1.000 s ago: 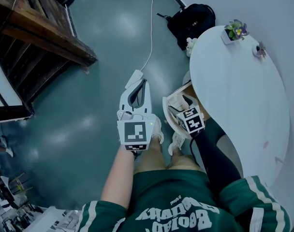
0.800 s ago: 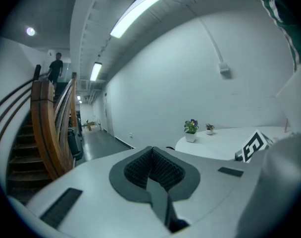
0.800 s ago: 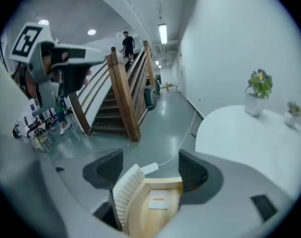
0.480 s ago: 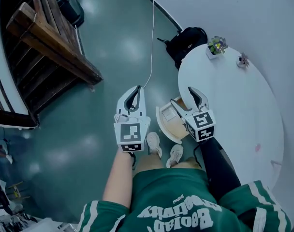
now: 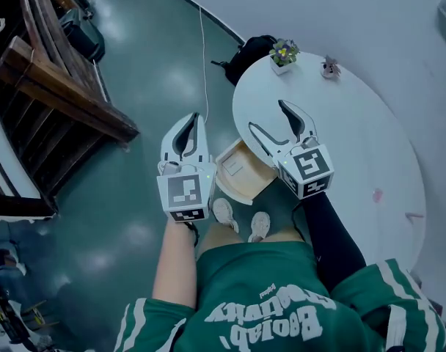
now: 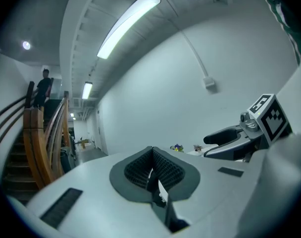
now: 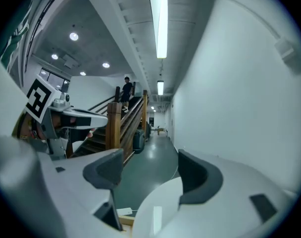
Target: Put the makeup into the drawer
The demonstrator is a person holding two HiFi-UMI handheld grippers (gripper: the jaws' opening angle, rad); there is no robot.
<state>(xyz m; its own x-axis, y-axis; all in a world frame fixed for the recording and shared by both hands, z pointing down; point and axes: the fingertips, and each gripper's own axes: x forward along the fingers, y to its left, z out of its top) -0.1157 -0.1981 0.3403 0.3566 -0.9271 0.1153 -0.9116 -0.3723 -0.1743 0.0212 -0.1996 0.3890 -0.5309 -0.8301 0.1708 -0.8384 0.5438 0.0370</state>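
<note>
While the drawer (image 5: pixel 241 173) sits open, the closed left gripper (image 5: pixel 192 117) and wide right gripper (image 5: pixel 267 114) hold no makeup yet.

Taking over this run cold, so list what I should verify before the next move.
1. Drawer open: ok, pulled out at the edge of the table.
2. Right gripper open and empty: ok.
3. Left gripper ready to grasp: not ok, jaws shut on nothing.
4. Makeup located: cannot tell; the pink speck on the table is too small to identify.
5. Makeup in hand: not ok, neither gripper holds anything.
</note>
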